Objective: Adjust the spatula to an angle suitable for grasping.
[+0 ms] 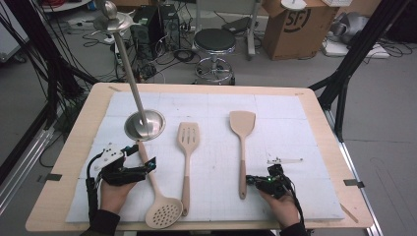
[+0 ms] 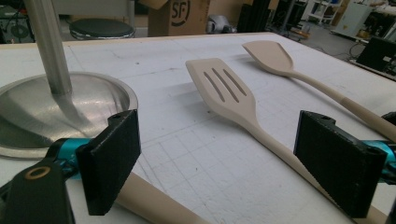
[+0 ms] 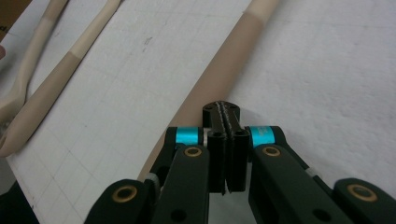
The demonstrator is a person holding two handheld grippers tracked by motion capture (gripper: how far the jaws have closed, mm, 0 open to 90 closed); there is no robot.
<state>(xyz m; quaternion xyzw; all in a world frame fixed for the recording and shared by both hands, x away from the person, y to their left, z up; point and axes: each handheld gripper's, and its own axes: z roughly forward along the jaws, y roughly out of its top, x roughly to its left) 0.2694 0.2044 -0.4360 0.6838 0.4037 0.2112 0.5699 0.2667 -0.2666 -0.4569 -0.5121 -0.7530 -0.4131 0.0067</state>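
Observation:
Three beige utensils lie on the white mat [image 1: 305,132]: a perforated skimmer [image 1: 163,214], a slotted spatula [image 1: 188,137] and a solid spatula [image 1: 242,123]. My left gripper [image 1: 141,158] is open, and its jaws stand either side of the skimmer's handle [image 2: 154,200] without pressing on it. In the left gripper view [image 2: 222,140] the slotted spatula [image 2: 229,93] and the solid spatula [image 2: 273,56] lie ahead. My right gripper [image 1: 255,181] is shut with nothing between its jaws. Its tips [image 3: 226,109] hover just over the solid spatula's brown handle [image 3: 229,60], near the handle's end.
A metal stand with a domed base [image 1: 144,125] and a tall leaning pole [image 1: 129,64] stands just beyond my left gripper; its base [image 2: 46,112] is close to the left jaw. A small white strip [image 1: 285,161] lies on the mat beyond my right gripper. A stool and boxes stand behind the table.

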